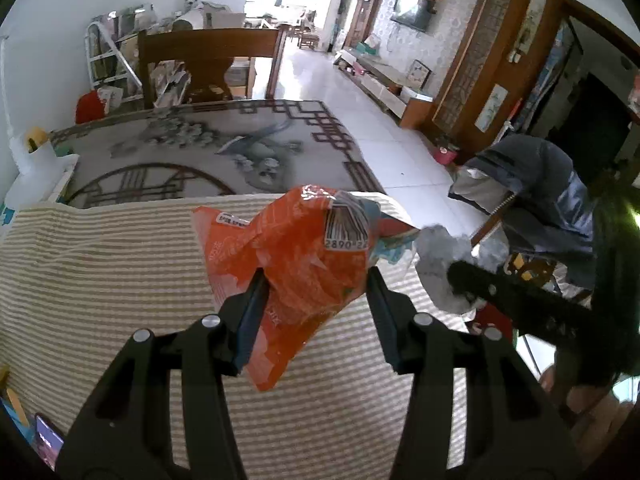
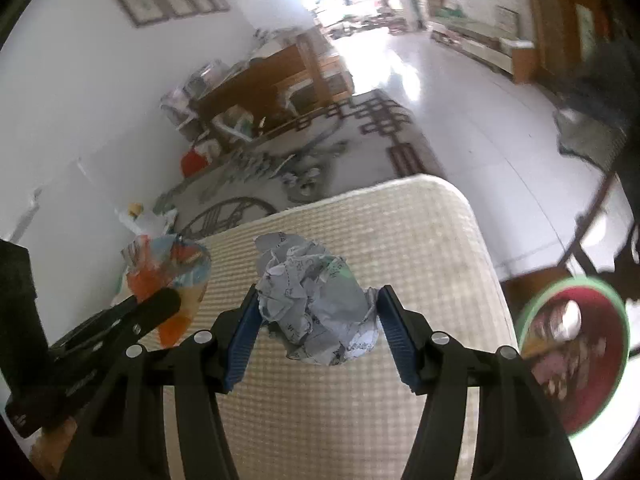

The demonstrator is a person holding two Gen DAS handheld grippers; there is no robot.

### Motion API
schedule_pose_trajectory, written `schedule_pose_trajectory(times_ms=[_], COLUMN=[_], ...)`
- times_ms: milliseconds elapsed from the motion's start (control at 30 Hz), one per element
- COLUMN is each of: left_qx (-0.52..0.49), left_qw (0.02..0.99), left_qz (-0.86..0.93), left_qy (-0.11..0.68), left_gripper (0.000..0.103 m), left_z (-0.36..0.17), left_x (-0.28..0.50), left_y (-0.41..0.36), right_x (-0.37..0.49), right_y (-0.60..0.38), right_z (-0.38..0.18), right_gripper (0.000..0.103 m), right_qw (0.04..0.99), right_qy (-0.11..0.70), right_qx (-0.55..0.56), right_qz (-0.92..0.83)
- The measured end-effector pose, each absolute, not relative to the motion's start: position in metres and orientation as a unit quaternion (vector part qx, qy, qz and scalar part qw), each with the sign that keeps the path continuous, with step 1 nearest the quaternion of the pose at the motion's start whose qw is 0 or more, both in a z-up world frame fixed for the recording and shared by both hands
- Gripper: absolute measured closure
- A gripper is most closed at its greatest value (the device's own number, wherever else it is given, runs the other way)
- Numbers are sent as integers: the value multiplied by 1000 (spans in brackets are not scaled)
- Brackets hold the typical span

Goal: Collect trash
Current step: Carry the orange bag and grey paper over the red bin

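My left gripper (image 1: 316, 280) is shut on a crumpled orange snack wrapper (image 1: 296, 256) with a barcode, lifted above the striped cream mat (image 1: 100, 280). My right gripper (image 2: 318, 300) is shut on a crumpled ball of grey printed paper (image 2: 316, 304), held over the same mat (image 2: 400, 220). In the left wrist view the paper ball (image 1: 444, 264) and the right gripper's dark finger (image 1: 500, 292) show at the right. In the right wrist view the orange wrapper (image 2: 160, 272) and the left gripper's finger (image 2: 136, 312) show at the left.
A red bin with a green rim (image 2: 576, 352), holding scraps, stands on the floor right of the mat. The patterned grey tabletop (image 1: 200, 152) stretches beyond the mat. A wooden chair (image 1: 208, 64) stands behind it. A jacket (image 1: 532, 192) hangs on a chair at the right. A phone (image 1: 48, 444) lies bottom left.
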State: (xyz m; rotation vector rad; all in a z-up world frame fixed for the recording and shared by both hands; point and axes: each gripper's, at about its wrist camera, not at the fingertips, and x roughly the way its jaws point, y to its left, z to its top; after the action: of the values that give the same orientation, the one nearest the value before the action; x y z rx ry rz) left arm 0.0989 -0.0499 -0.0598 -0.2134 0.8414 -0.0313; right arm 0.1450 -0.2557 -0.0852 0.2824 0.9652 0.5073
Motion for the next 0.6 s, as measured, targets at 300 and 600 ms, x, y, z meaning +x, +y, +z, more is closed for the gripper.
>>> schedule_pose_trajectory(times_ms=[300,600], left_qx=[-89,-77], left_qw=[906,901], left_qz=[-37,-59], left_qy=[413,423], left_gripper=[55,54], left_z=[-59,-66], left_x=[98,102], left_y=[-94,-136], right_x=[124,119], right_y=[-302,-343], right_z=[-99,-100], right_gripper=[46,46], right_qw=[843,851], right_qy=[471,465], right_qx=[158,161], right_qz=[204,181])
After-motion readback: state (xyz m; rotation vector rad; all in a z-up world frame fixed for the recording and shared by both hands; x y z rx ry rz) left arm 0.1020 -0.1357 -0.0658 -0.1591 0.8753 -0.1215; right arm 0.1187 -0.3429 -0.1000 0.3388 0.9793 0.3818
